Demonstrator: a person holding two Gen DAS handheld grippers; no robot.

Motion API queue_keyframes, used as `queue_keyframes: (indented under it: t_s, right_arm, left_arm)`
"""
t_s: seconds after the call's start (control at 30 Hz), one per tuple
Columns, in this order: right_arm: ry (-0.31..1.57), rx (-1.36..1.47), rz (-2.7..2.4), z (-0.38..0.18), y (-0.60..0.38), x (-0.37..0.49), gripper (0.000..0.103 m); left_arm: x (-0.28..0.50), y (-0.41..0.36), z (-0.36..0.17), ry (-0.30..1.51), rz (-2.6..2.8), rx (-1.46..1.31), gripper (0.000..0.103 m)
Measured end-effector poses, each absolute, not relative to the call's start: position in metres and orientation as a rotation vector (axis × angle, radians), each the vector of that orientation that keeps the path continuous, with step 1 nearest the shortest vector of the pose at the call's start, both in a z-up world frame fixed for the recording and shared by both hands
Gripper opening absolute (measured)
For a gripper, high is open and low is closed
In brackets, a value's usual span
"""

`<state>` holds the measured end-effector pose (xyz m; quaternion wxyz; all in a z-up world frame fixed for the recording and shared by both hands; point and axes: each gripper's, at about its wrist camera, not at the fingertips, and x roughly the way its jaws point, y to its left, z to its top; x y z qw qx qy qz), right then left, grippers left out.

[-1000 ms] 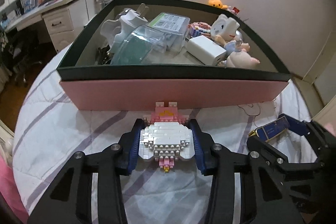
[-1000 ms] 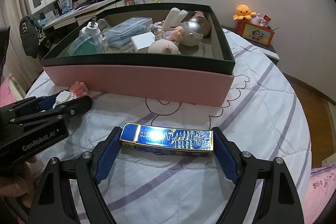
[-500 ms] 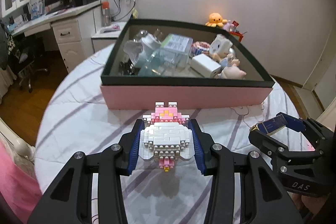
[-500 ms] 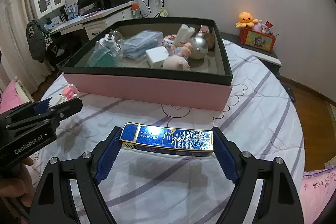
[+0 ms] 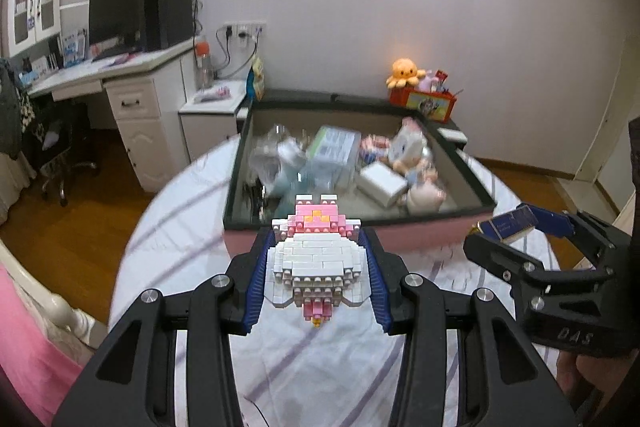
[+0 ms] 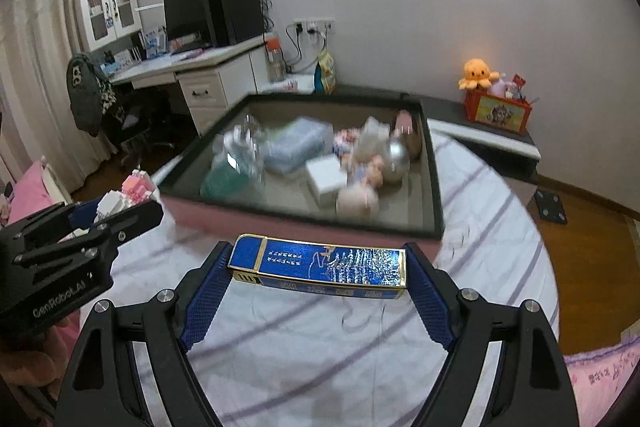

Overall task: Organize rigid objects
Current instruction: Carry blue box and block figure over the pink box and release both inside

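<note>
My left gripper (image 5: 318, 259) is shut on a white and pink brick-built figure (image 5: 318, 263) and holds it in the air above the bed, short of the box. My right gripper (image 6: 318, 269) is shut on a flat blue and gold box (image 6: 320, 265), held by its ends above the bedsheet. The pink storage box with a dark green rim (image 5: 360, 219) lies ahead of both; it also shows in the right wrist view (image 6: 434, 187). It holds several items: plastic containers, a white block, plush toys. The right gripper shows at the right of the left wrist view (image 5: 536, 227).
The box sits on a bed with a white, purple-striped sheet (image 6: 320, 347). A white desk with monitor (image 5: 120, 15) stands at the back left, with a chair (image 5: 64, 163). A low shelf with an orange octopus toy (image 6: 478, 73) is behind the box. A pink pillow (image 5: 24, 339) lies left.
Both grippers have risen and pulled back from the box, each keeping its object. The box now looks smaller and lower, and its inside shows from above.
</note>
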<state>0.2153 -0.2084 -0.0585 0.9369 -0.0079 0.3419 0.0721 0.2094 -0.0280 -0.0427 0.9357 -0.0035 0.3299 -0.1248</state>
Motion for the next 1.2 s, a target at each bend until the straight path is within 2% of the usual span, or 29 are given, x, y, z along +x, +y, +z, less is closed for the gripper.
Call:
queue_keyframes:
  t_s: [0.23,0.47,0.8,1.13,1.17,1.2]
  right_arm:
    - [0.632,-0.004,0.144,-0.028,-0.216,0.252,0.084]
    - [0.621,0.01,0.138,-0.014,-0.225,0.31,0.084]
    - [0.711,0.029,0.11,-0.044,-0.24,0.391,0.084]
    - [0.852,0.074,0.123,-0.083,-0.247,0.436,0.086]
    - [0.865,0.08,0.127,-0.085,-0.248,0.438,0.087]
    - [0.865,0.068,0.123,-0.086,-0.247,0.437,0.088]
  left_arm:
    - [0.246,-0.029,-0.011,0.595,-0.267,0.01,0.044]
    - [0.305,-0.039,-0.004,0.596,-0.29,0.021,0.044]
    - [0.394,-0.064,-0.029,0.681,-0.305,0.05,0.044]
    - [0.43,-0.078,-0.063,0.813,-0.309,0.092,0.045]
    - [0.43,-0.078,-0.064,0.819,-0.306,0.099,0.045]
    - [0.429,-0.078,-0.066,0.822,-0.299,0.107,0.055]
